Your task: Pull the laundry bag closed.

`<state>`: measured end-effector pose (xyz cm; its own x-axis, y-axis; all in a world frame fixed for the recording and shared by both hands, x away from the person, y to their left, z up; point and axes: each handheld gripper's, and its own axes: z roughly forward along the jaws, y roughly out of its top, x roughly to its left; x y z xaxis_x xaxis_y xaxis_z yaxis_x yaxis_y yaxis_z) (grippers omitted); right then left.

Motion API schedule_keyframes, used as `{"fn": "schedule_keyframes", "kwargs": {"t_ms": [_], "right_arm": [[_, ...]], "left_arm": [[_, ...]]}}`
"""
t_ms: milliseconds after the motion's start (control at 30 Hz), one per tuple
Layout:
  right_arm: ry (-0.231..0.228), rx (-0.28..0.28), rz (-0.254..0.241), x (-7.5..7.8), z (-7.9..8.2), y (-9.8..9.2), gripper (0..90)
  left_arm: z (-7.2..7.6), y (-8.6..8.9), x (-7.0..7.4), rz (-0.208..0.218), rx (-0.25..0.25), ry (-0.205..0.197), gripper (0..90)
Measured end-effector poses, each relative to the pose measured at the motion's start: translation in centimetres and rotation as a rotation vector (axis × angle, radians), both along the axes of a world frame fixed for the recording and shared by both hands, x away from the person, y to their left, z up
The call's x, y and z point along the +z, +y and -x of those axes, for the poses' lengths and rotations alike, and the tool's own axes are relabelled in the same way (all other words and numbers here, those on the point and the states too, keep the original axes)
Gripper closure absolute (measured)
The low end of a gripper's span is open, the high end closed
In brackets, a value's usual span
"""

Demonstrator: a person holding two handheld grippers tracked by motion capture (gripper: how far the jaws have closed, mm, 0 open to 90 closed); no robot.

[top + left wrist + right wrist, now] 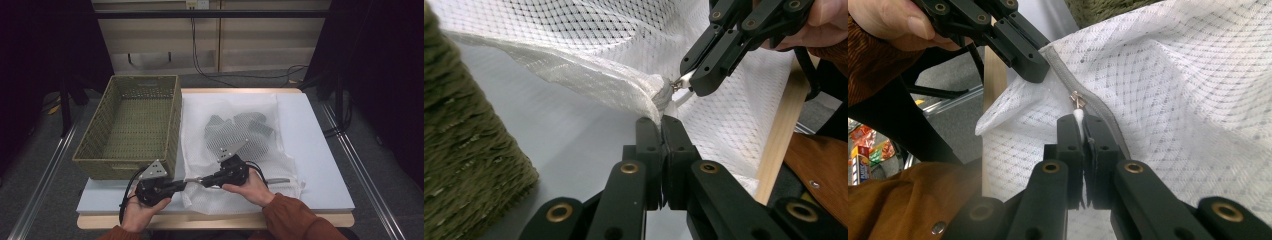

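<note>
A white mesh bag (280,150) with dark clothes (240,127) inside lies on the pale table top (312,145). At its front left corner both grippers meet. My left gripper (661,122) is shut on the bunched corner of the mesh (663,97); in the high view it (186,181) comes in from the left. My right gripper (1079,120) is shut on the white pull tab (1078,115) of the zipper slider (1077,99), which sits on the grey zipper tape (1105,112). It (201,180) faces the left gripper, tips nearly touching.
An olive woven basket (142,78) stands left of the bag, its near wall close beside the left gripper (464,150). The table's wooden front edge (215,220) runs just below both hands. The person's rust-coloured sleeves (295,217) come in from the bottom.
</note>
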<state>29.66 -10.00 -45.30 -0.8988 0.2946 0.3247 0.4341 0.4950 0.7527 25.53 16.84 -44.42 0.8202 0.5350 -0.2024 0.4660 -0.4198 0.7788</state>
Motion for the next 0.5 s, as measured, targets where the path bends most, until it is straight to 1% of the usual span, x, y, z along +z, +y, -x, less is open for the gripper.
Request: {"fn": "schedule_keyframes", "kwargs": {"t_ms": [33, 100, 167, 233, 333, 367, 400, 433, 500], "right_arm": [[0.006, -0.003, -0.008, 0.01, 0.0, -0.1, 87.5], [-0.001, 0.0, 0.0, 0.06, 0.1, -0.27, 87.5], [0.01, -0.01, -0.01, 0.0, 0.04, -0.55, 87.5], [0.003, -0.007, -0.003, -0.04, 0.01, -0.55, 87.5], [-0.004, -0.008, -0.004, -0.02, -0.01, -0.57, 87.5], [-0.008, -0.006, -0.001, -0.04, -0.09, -0.59, 87.4], [-0.011, -0.016, 0.005, -0.07, -0.08, -0.61, 87.5], [0.0, -0.013, 0.0, -0.11, -0.08, -0.7, 87.5], [-0.009, -0.01, 0.014, -0.07, 0.12, -0.68, 87.5]], "left_arm": [[0.0, 0.04, 0.03, -0.001, 0.0, 0.0, 88.2], [0.05, 0.08, 0.02, 0.004, -0.001, 0.001, 88.2], [0.09, 0.06, 0.0, -0.001, -0.005, 0.004, 88.2], [0.15, 0.0, 0.04, -0.007, -0.005, -0.002, 88.2], [0.12, 0.07, 0.08, -0.003, -0.007, -0.002, 88.2], [0.1, 0.09, 0.05, -0.005, -0.004, -0.001, 88.2], [0.05, 0.14, 0.01, -0.002, -0.007, 0.005, 88.2], [0.03, 0.17, -0.02, -0.004, -0.007, 0.01, 88.2], [0.05, 0.15, 0.0, -0.011, -0.006, 0.009, 88.2]]}}
